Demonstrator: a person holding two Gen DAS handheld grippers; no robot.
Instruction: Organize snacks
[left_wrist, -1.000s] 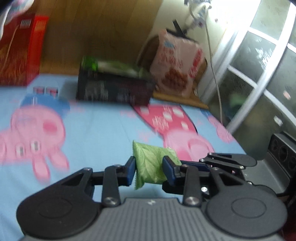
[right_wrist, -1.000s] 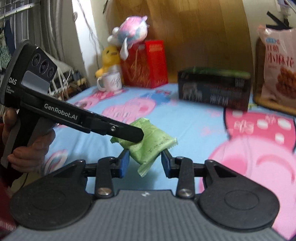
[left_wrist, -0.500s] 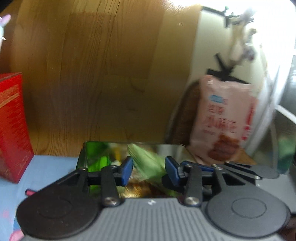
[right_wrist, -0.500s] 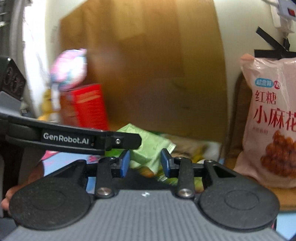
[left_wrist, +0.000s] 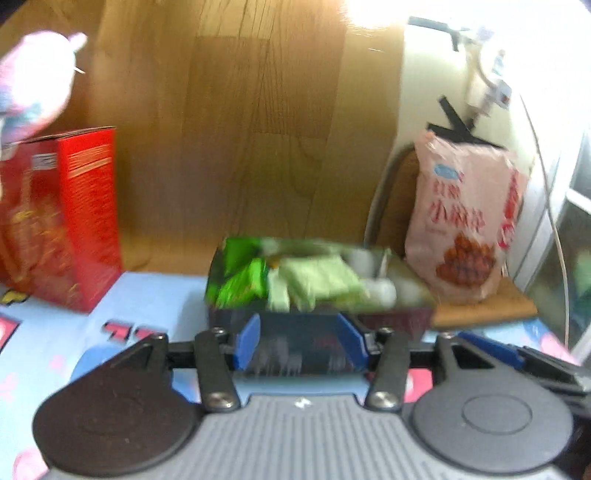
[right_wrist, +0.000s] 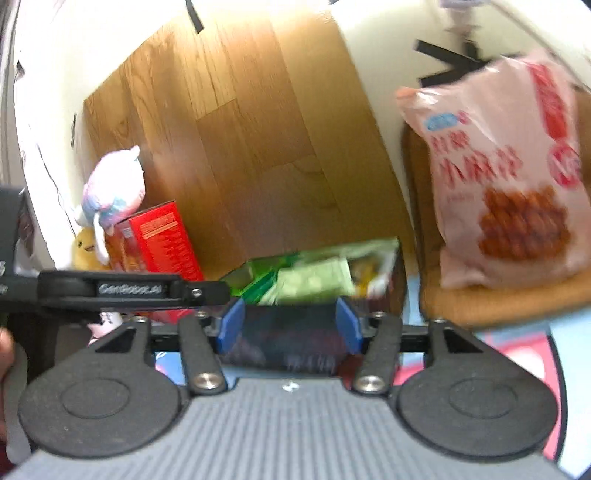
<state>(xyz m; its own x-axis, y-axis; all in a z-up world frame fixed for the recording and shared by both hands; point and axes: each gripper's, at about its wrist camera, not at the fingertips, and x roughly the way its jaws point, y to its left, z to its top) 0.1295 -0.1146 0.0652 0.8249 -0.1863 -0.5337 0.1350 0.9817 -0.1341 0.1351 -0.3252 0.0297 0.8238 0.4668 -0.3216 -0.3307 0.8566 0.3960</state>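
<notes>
A dark box (left_wrist: 317, 321) of green snack packets stands at the back of the blue cartoon-print surface; it also shows in the right wrist view (right_wrist: 325, 332). A pale green packet (left_wrist: 319, 282) lies on top of the pile inside, also seen from the right (right_wrist: 314, 282). My left gripper (left_wrist: 301, 343) is open and empty just in front of the box. My right gripper (right_wrist: 290, 328) is open and empty, also in front of the box. The left gripper's finger (right_wrist: 199, 291) reaches in from the left in the right wrist view.
A red carton (left_wrist: 62, 218) stands at the left with plush toys (right_wrist: 110, 192) by it. A large pink snack bag (left_wrist: 465, 221) leans on a wooden chair seat (right_wrist: 498, 299) at the right. A wood panel (left_wrist: 240, 129) backs the surface.
Both grippers carried the green packet from the blue surface up to the box, then opened. The packet now lies in the box and both grippers are empty and slightly back.
</notes>
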